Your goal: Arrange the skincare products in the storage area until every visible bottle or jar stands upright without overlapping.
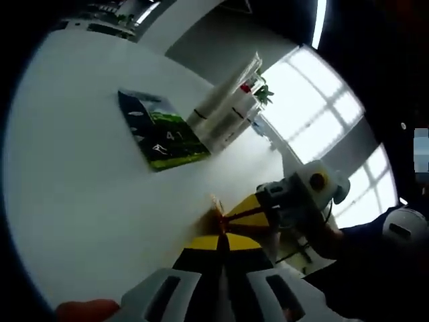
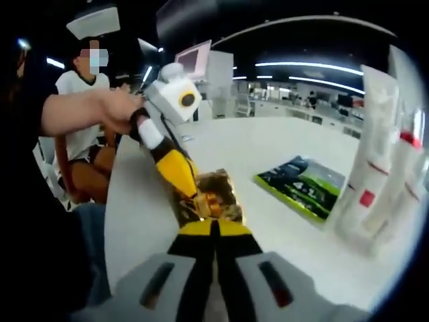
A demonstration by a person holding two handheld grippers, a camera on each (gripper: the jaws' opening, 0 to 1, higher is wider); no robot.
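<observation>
While both grippers meet at the gold packet (image 2: 209, 196) on the white table (image 2: 288, 144), your right gripper (image 2: 214, 231) and left gripper (image 1: 221, 243) each show jaws pressed together, pinching its edge w/ tips, prob. to lift it. White tubes (image 2: 375, 174) stand upright at 3 o'clock, green box (image 2: 303, 186) flat beside them.

On the white table (image 2: 288, 144), the booklet (image 2: 301, 188) lies between the gold packet (image 2: 208, 194) at nine o'clock and the upright tubes (image 2: 379, 168) at three o'clock.
</observation>
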